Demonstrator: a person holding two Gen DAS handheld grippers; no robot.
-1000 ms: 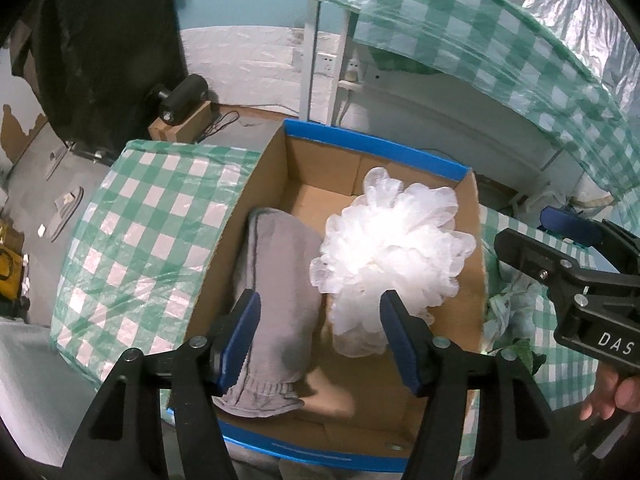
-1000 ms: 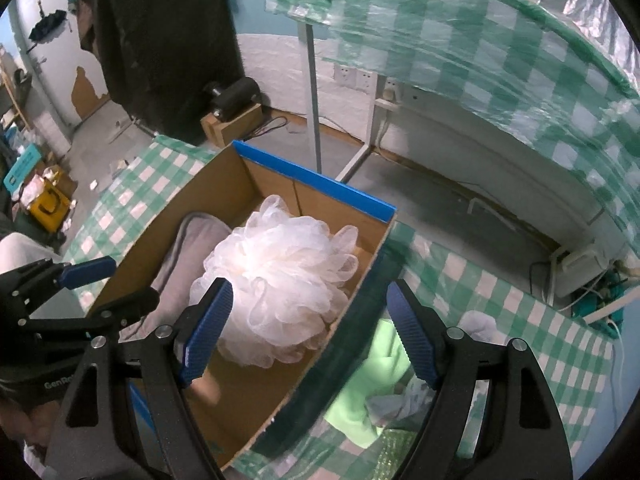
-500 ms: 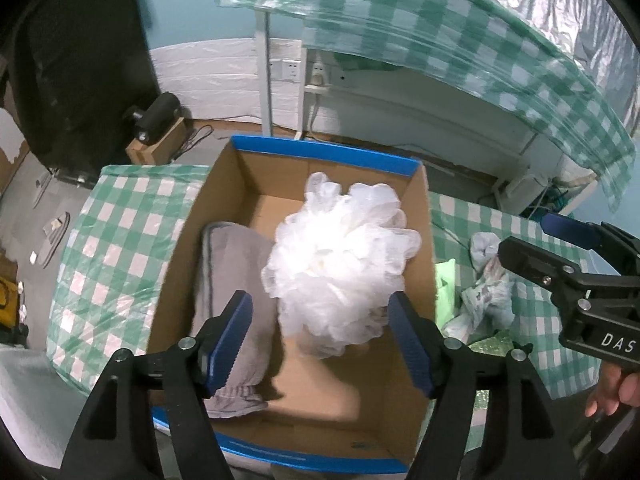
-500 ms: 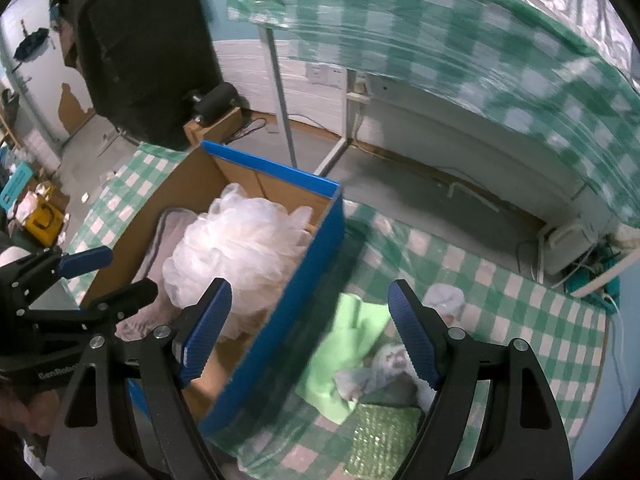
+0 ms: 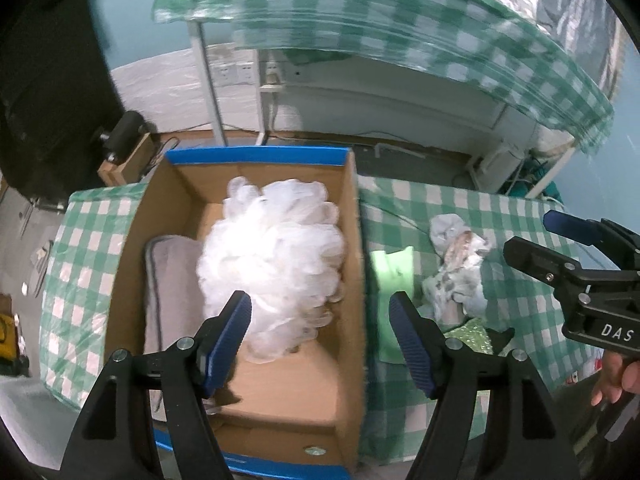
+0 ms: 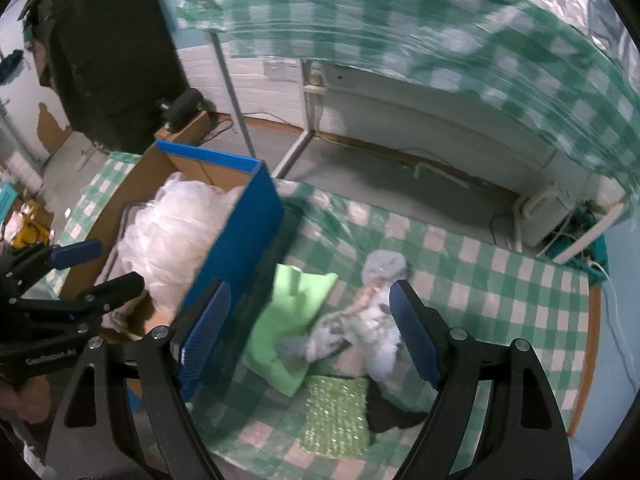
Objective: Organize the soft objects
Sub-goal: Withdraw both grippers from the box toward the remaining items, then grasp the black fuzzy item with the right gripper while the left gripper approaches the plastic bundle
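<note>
A blue-edged cardboard box (image 5: 354, 240) (image 6: 244, 240) holds a white mesh bath pouf (image 5: 276, 264) (image 6: 176, 236) and a folded grey towel (image 5: 172, 280). Right of the box on the checked table lie a light green cloth (image 5: 394, 272) (image 6: 296, 312), a grey-white plush toy (image 5: 456, 264) (image 6: 372, 320) and a sparkly green sponge (image 6: 336, 412). My left gripper (image 5: 320, 332) is open and empty, above the box's right half. My right gripper (image 6: 310, 328) is open and empty, above the green cloth and plush toy.
The green-and-white checked tablecloth (image 6: 500, 280) covers the table; its far edge drops to the floor. A second checked table (image 5: 400, 20) stands behind. A dark cloth (image 6: 388, 412) lies beside the sponge. A black curtain (image 6: 112, 60) hangs at the left.
Both grippers have swung right: the box has slid left in both views, and the green cloth, plush toy and sponge have come under the right gripper. Both stay open.
</note>
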